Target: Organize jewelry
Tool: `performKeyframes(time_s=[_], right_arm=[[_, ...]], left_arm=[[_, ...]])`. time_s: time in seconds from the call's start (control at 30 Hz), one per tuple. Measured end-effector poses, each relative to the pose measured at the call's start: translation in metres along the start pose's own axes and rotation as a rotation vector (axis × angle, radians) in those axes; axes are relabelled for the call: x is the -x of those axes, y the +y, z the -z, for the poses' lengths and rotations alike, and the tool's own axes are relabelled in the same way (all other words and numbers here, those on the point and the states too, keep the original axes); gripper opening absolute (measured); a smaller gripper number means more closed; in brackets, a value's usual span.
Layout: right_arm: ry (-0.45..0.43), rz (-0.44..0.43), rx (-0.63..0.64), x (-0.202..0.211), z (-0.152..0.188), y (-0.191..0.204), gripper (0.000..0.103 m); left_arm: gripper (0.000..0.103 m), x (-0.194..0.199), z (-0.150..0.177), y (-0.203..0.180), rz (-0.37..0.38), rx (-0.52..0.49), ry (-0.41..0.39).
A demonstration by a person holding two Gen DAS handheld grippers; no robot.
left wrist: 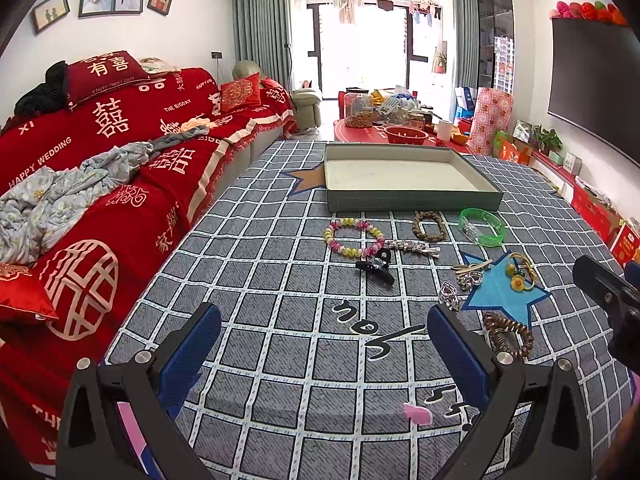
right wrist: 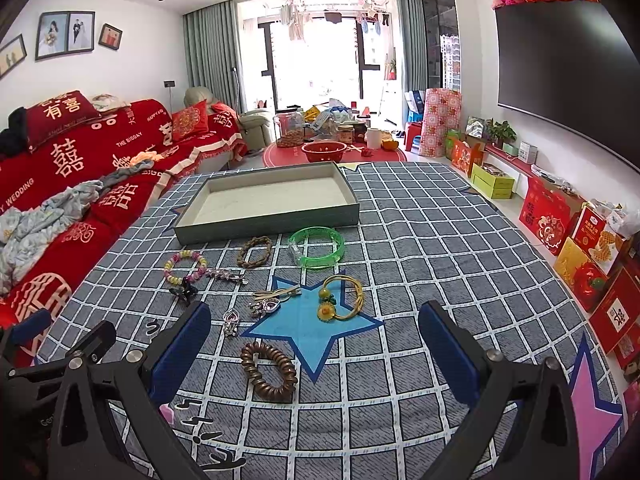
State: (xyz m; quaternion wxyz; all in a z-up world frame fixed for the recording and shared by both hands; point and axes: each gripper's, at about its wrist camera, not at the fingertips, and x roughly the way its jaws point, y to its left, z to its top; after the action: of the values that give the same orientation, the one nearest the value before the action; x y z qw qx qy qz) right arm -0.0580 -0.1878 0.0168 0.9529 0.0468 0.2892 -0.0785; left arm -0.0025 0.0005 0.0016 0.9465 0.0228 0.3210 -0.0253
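Nothing has gone into the tray (right wrist: pixel 268 216) yet, so the step in hand looks like the first pick. The tray sits at upper centre of the right wrist view, on the checked cloth of the worktop (right wrist: pixel 440 240), and its pale floor is bare. The jewelry lies loose between the tray and you, lower in the frame.

Your nearest piece is the brown coil hair tie (right wrist: pixel 268 372), low and centre-left in the right view, between the fingers of the right claw (right wrist: pixel 314 344) but apparently beyond their tips. Come down over it with the fingers straddling the ring and close across its width; it is soft and springy, so it should probably squash a little before it holds. Keep clear of the small silver clip (right wrist: pixel 231 322) just up and left of it, so you lift one thing only.

Farther up lie the yellow cord bracelet (right wrist: pixel 344 296) on the blue star, the green bangle (right wrist: pixel 316 248) just in front of the tray, the braided brown ring (right wrist: pixel 254 251) and the pastel bead bracelet (right wrist: pixel 185 267). The bangle looks hard and slick; grip it across the band, not at the rim.

The right claw is spread wide, holding nothing and touching nothing. The left claw (left wrist: pixel 324 340) is likewise wide open and empty, over bare cloth at lower centre of its view, with the black hair claw clip (left wrist: pixel 376 266) well ahead of it.
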Motion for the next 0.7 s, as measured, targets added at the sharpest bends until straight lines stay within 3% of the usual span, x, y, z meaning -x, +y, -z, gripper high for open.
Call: performKeyframes(time_s=[0.7], right_arm=[[0.001,-0.004,-0.004,0.0014,0.0000,-0.0012,0.103]], left_arm=[[0.103,0.0012,0.0011,0.0000,0.001,0.002,0.003]])
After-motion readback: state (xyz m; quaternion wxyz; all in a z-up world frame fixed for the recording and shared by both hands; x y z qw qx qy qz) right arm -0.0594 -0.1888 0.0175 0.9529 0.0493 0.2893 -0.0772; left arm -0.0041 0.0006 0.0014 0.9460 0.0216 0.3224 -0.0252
